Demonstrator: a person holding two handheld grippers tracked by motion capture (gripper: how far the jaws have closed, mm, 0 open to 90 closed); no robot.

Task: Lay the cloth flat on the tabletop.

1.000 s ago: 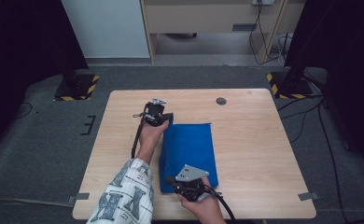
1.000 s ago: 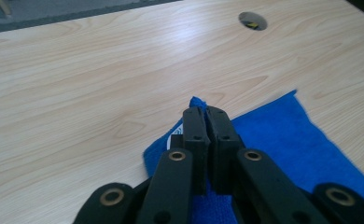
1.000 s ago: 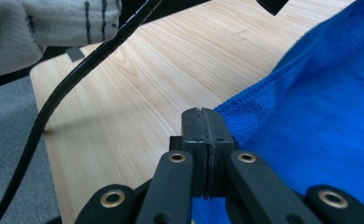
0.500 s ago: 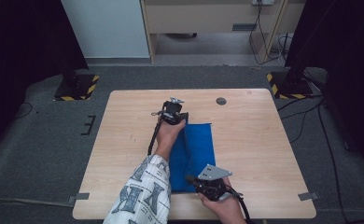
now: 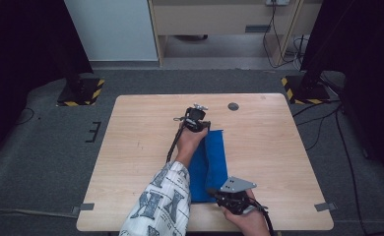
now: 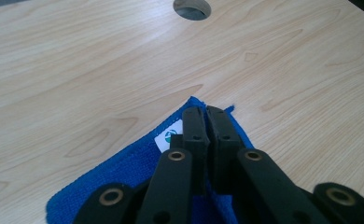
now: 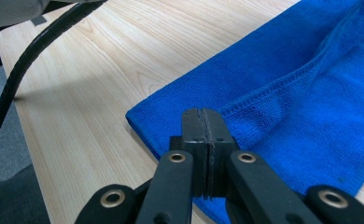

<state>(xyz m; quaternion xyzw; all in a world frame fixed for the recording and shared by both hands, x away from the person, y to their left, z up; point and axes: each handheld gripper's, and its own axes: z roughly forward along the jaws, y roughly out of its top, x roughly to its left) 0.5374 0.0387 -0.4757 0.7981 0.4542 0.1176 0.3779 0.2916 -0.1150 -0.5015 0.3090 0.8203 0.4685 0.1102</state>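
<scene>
High view above the near edge, facing forward and down on the whole surface (image 5: pixel 131 147), both gripper views close over the cloth (image 5: pixel 214 162), its far and near corners, cloth shared by all

Blue cloth (image 5: pixel 214 162) lies folded lengthwise on the table, edge lifted.

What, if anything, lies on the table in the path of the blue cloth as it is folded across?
Nothing visible: both hand-held grippers, left and right, are shut on the blue cloth, and the table beside it is bare wood.
</scene>
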